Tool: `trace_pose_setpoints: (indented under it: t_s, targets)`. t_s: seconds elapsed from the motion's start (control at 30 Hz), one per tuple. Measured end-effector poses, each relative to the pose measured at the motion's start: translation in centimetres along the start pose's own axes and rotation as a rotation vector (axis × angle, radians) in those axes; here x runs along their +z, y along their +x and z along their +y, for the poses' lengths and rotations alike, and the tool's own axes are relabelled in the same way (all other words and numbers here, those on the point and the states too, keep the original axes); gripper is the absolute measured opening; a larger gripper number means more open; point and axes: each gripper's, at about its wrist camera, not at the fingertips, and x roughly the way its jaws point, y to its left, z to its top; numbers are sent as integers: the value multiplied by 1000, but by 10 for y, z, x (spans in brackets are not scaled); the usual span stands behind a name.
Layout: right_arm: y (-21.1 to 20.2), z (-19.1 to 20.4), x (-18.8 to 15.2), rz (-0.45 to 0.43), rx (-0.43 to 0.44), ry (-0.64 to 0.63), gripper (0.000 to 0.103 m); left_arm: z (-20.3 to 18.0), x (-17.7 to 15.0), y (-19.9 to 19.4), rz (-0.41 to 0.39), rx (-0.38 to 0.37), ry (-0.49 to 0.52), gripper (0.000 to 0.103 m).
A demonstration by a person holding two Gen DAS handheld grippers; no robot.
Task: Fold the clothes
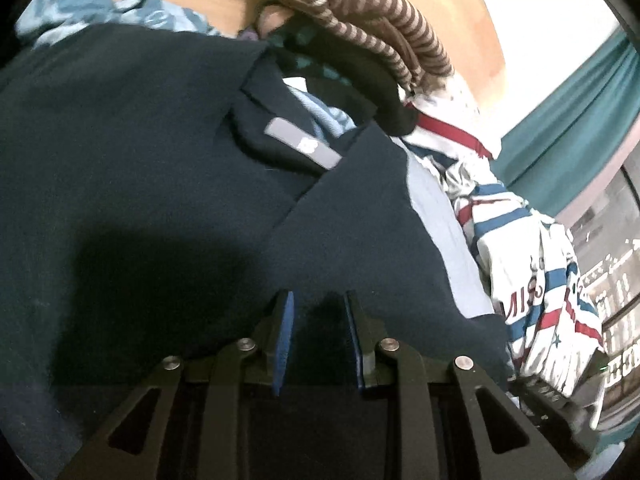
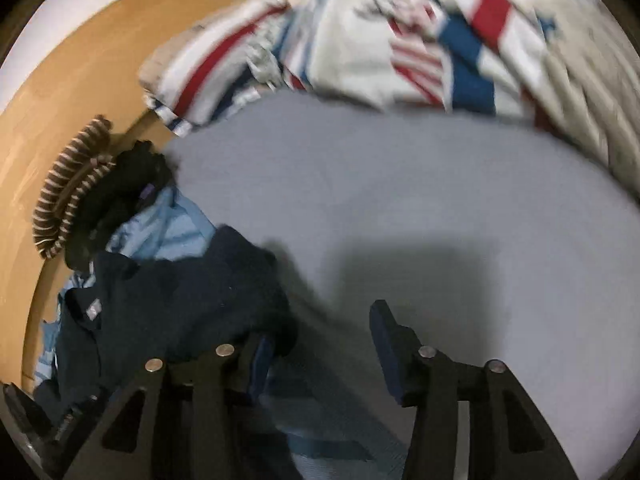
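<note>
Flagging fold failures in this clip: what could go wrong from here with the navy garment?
The left gripper has navy garment cloth between its parted jaws; no firm pinch shows, so it may slip. The right gripper is open over grey sheet, so one side sags. The striped pile close by could snag.

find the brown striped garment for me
The brown striped garment lies top centre in the left wrist view against the wooden board, above the navy shirt.

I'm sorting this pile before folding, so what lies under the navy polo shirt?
A light blue garment peeks out at the navy polo shirt's collar, and the grey sheet lies beneath. Whatever else is under it is covered.
</note>
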Motion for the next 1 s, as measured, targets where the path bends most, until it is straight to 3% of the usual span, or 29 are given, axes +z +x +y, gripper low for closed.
trace_pose_setpoints:
  t_s: [0.1, 0.23, 0.3, 0.4, 0.5, 0.6, 0.8, 0.9, 0.93, 0.97, 1.0]
  targets:
    - [11, -3, -7, 33, -6, 18, 52, 3, 10, 2, 25, 23, -56, 26]
    - [14, 7, -10, 25, -4, -49, 52, 7, 20, 16, 67, 90, -107, 25]
    - [15, 15, -11, 15, -97, -122, 44, 4, 30, 21, 88, 145, -122, 25]
    - [2, 41, -15, -88, -313, -309, 44, -6, 50, 32, 116, 274, -104, 25]
    - [-16, 70, -18, -212, -429, -480, 42, -19, 66, 62, 223, 405, -9, 25]
    - [-20, 79, -22, -277, -486, -550, 42, -27, 75, 84, 286, 484, 88, 25]
    - [-25, 91, -23, -390, -590, -630, 44, -11, 95, 92, 401, 451, -34, 25]
    - [-35, 91, -19, -438, -575, -590, 54, -12, 96, 95, 411, 459, -14, 25]
    - [-35, 84, -12, -398, -517, -524, 59, -13, 96, 96, 416, 463, 0, 25]
    - [-34, 69, -5, -319, -402, -417, 57, -14, 96, 96, 421, 466, 9, 25]
    - [-30, 46, 2, -224, -232, -271, 55, -13, 97, 98, 431, 464, 10, 25]
